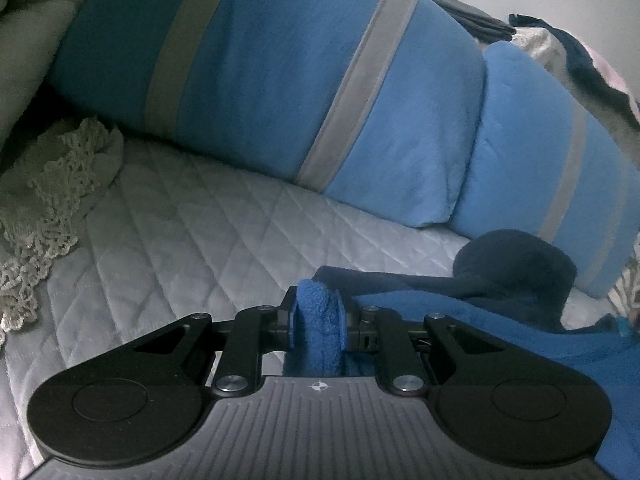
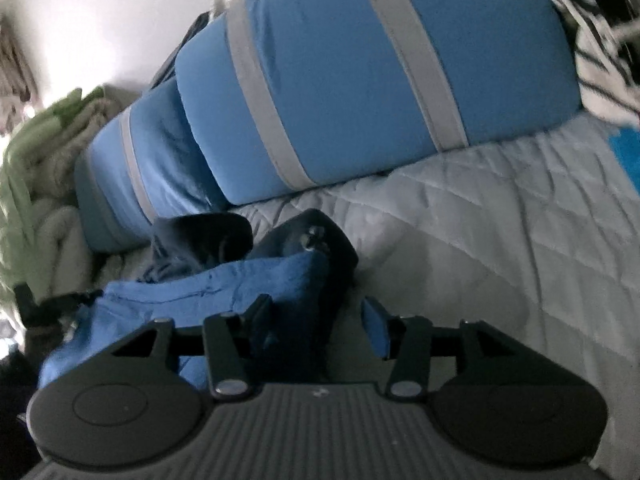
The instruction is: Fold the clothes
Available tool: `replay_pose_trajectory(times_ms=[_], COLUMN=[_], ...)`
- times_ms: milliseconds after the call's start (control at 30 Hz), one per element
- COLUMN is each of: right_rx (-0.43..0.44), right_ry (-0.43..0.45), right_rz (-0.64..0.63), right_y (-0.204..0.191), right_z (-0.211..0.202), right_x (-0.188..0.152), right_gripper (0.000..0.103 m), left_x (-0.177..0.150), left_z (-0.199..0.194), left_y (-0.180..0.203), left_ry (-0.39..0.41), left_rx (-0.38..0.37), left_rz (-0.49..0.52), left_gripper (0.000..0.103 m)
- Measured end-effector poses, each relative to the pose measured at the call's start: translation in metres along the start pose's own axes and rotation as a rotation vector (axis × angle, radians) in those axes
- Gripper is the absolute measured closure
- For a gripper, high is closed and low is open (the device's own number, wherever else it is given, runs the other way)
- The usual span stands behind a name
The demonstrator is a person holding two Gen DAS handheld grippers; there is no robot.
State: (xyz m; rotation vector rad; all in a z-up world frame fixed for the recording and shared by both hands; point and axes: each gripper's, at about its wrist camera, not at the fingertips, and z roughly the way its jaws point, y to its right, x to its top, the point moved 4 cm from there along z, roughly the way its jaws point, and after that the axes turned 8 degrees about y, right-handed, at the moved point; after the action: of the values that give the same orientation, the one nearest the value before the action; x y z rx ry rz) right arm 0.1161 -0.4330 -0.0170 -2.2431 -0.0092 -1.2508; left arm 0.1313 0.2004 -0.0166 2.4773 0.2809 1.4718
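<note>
1. Two handheld grippers are in view, both low over a quilted white mattress cover (image 1: pixel 192 216).
2. Left gripper (image 1: pixel 318 320): jaws drawn in close, pinching a thick roll of blue fleece garment (image 1: pixel 520 344) between them. The fabric bulges up between the fingers and runs off toward the right of that view.
3. Right gripper (image 2: pixel 320 320): jaws stand apart, with a wide gap. The left finger (image 2: pixel 260 312) lies against or partly under the blue fleece; the right finger (image 2: pixel 376 328) is clear of the cloth, over bare quilt. Nothing is clamped.
4. Garment position: bunched on the quilt, just in front of both grippers. Its darker navy collar or cuff part (image 1: pixel 516 264) stands up in a rounded fold at the far edge, close to the pillows.
5. In the right wrist view a small metallic item, possibly a zip pull or snap (image 2: pixel 314 236), shows in the navy part; blur prevents a firm reading.
6. Beyond the garment, two blue pillows with grey stripes (image 1: pixel 280 80) lie on the bed, one overlapping the other.
7. Crocheted cream fabric (image 1: pixel 44 200) lies at the left edge of the left wrist view, on the quilt.
8. Green and cream bedding (image 2: pixel 36 168) is heaped at the left of the right wrist view; black-and-white patterned cloth (image 2: pixel 592 52) sits at its upper right.
</note>
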Motion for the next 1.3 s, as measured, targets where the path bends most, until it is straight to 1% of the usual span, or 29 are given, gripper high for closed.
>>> replay_pose_trajectory(times_ms=[67,133,167,200,233,300,333,367,400,467,533,567,667,833,900,967,1000,1033,1067,1133,1300], right_rx=[-0.009,-0.006,-0.001,0.004,0.01,0.025,0.032,0.041,0.047,0.054,0.06,0.056,0.039,0.01,-0.002,-0.013,-0.019,-0.025,-0.043,-0.088,-0.207], right_ry=[0.007,0.006,0.003,0.001,-0.001,-0.002,0.002,0.01,0.021,0.038,0.058,0.073,0.124,0.208,0.242,0.275,0.292,0.309,0.306,0.282,0.201], right_rz=[-0.01,-0.001,0.009,0.016,0.019,0.005,-0.001,-0.005,-0.007,-0.014,-0.026,-0.031,-0.046,-0.07,-0.079,-0.089,-0.094,-0.099,-0.096,-0.085,-0.08], right_y=[-0.005,-0.006,-0.006,-0.006,-0.007,-0.01,-0.012,-0.014,-0.015,-0.018,-0.021,-0.024,-0.03,-0.042,-0.047,-0.051,-0.054,-0.056,-0.055,-0.052,-0.041], right_z=[0.005,0.01,0.012,0.014,0.015,0.014,0.012,0.01,0.008,0.004,0.001,-0.001,-0.007,-0.016,-0.02,-0.025,-0.027,-0.029,-0.024,-0.008,0.036], right_x=[0.001,0.002,0.002,0.001,0.001,0.001,0.001,0.001,0.002,0.006,0.009,0.012,0.023,0.041,0.048,0.055,0.059,0.062,0.064,0.065,0.061], right_gripper=[0.04,0.041,0.041,0.046,0.055,0.064,0.067,0.069,0.075,0.081,0.087,0.088,0.09,0.091,0.091,0.091,0.091,0.091,0.091,0.091,0.091], left_x=[0.001,0.004,0.006,0.007,0.008,0.008,0.008,0.006,0.006,0.005,0.004,0.004,0.015,0.045,0.054,0.062,0.066,0.068,0.068,0.067,0.05], left_z=[-0.001,-0.003,-0.005,-0.006,-0.008,-0.011,-0.011,-0.011,-0.011,-0.01,-0.009,-0.009,-0.026,-0.054,-0.057,-0.055,-0.052,-0.047,-0.04,-0.023,0.029], left_y=[-0.003,-0.009,-0.012,-0.015,-0.018,-0.021,-0.021,-0.02,-0.017,-0.012,-0.006,-0.004,0.007,0.014,0.02,0.026,0.029,0.032,0.035,0.041,0.047], left_ry=[-0.005,-0.029,-0.043,-0.057,-0.067,-0.082,-0.092,-0.098,-0.097,-0.088,-0.079,-0.074,0.019,0.181,0.229,0.258,0.263,0.259,0.249,0.222,0.106], left_rx=[-0.022,-0.058,-0.092,-0.133,-0.169,-0.236,-0.256,-0.262,-0.258,-0.239,-0.22,-0.211,-0.209,-0.259,-0.259,-0.255,-0.251,-0.232,-0.205,-0.149,-0.007], left_rz=[-0.021,-0.061,-0.087,-0.113,-0.125,-0.135,-0.131,-0.122,-0.11,-0.082,-0.055,-0.041,0.001,-0.028,-0.013,-0.012,-0.017,-0.005,0.016,0.056,0.133], left_gripper=[0.081,0.069,0.063,0.059,0.052,0.045,0.045,0.046,0.046,0.057,0.081,0.082,0.084,0.085,0.085,0.085,0.085,0.085,0.085,0.085,0.085])
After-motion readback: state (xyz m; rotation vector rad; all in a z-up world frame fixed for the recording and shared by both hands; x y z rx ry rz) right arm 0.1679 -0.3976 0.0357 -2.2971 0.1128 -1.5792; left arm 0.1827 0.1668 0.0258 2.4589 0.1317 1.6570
